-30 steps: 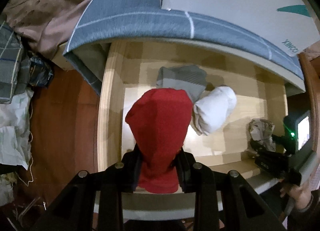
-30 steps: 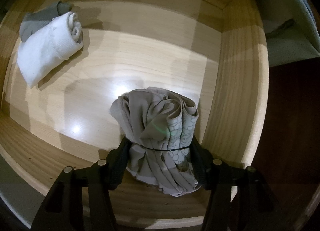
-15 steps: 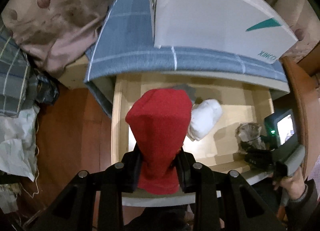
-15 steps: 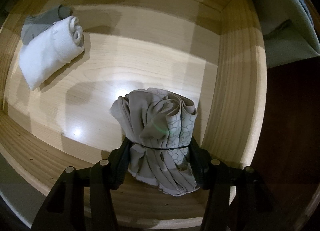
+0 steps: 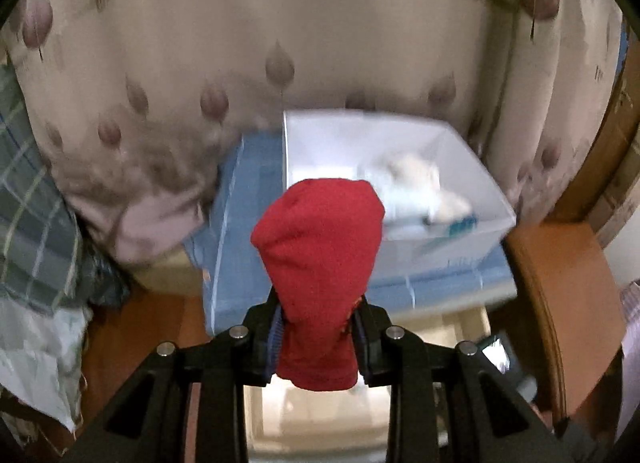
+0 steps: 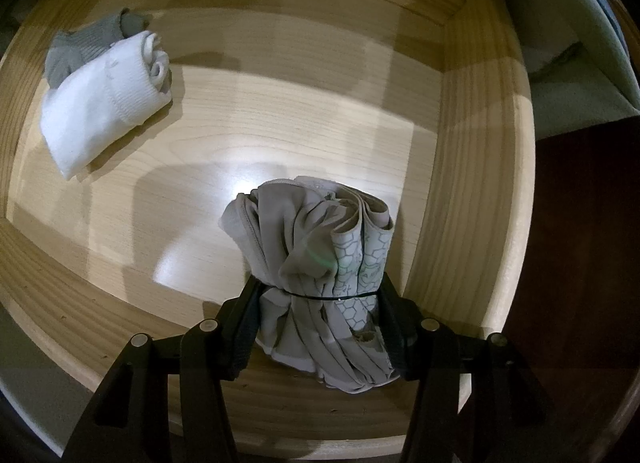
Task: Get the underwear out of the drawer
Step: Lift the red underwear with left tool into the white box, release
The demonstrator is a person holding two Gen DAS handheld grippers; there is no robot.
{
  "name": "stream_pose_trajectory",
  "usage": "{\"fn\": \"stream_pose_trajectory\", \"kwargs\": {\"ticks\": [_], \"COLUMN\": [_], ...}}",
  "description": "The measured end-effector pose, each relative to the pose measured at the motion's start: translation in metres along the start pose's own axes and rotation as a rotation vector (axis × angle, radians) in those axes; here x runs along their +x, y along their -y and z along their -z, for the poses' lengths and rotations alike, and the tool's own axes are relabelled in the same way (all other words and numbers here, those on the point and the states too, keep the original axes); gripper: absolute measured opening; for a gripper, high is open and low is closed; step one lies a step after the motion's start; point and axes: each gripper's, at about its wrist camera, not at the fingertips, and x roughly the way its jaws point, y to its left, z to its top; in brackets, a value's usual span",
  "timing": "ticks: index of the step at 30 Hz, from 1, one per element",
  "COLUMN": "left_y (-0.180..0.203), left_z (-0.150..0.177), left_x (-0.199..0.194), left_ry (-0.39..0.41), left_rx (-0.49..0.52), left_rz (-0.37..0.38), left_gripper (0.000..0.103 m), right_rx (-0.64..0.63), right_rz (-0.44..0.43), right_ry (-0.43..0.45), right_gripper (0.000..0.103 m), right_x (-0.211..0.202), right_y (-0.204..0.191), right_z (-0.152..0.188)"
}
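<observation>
Red underwear roll (image 5: 320,255) is pinched in the left tongs (image 5: 318,339), up out of the drawer, in front of the open white box (image 5: 460,167) on the blue checked cloth (image 5: 236,231). Grey patterned underwear bundle (image 6: 320,263), tied with a thin black band, is clamped in the right tongs (image 6: 320,327) over the wooden drawer (image 6: 472,183). White sock roll (image 6: 108,99) and grey sock (image 6: 84,47) lie touching at the drawer's far left.

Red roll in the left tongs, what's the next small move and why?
Probably carry the red roll forward over the white box and release it: the left tongs pinch it in the air, and the box already holds pale items.
</observation>
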Motion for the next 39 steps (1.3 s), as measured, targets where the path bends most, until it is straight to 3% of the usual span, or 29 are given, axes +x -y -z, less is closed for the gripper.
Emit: {"fn": "stream_pose_trajectory", "kwargs": {"ticks": [9,15,28,32,35,39], "left_y": [0.018,0.027,0.026,0.027,0.024,0.018], "left_z": [-0.060,-0.081,-0.076,-0.074,-0.074,-0.074], "left_x": [0.022,0.068,0.127,0.129,0.126,0.113], "left_ry": [0.096,0.053,-0.059,-0.075,-0.079,-0.059], "left_rx": [0.068,0.097,0.079,0.075,0.050,0.017], "left_rz": [-0.042,-0.097,-0.092,-0.066,-0.057,-0.038], "left_gripper": [0.030,0.030,0.032,0.037,0.046,0.048], "right_rx": [0.002,0.000,0.001,0.002,0.001,0.002], "right_rz": [-0.001,-0.003,-0.011,-0.011,-0.011,-0.011], "right_ry": [0.001,0.003,0.005,0.006,0.005,0.006], "right_gripper": [0.050,0.050,0.050,0.050,0.050,0.050], "right_x": [-0.001,-0.001,-0.002,-0.002,-0.001,-0.002], "right_y": [0.000,0.000,0.000,0.000,0.000,0.000], "right_z": [0.000,-0.001,-0.001,-0.001,-0.001,-0.001]}}
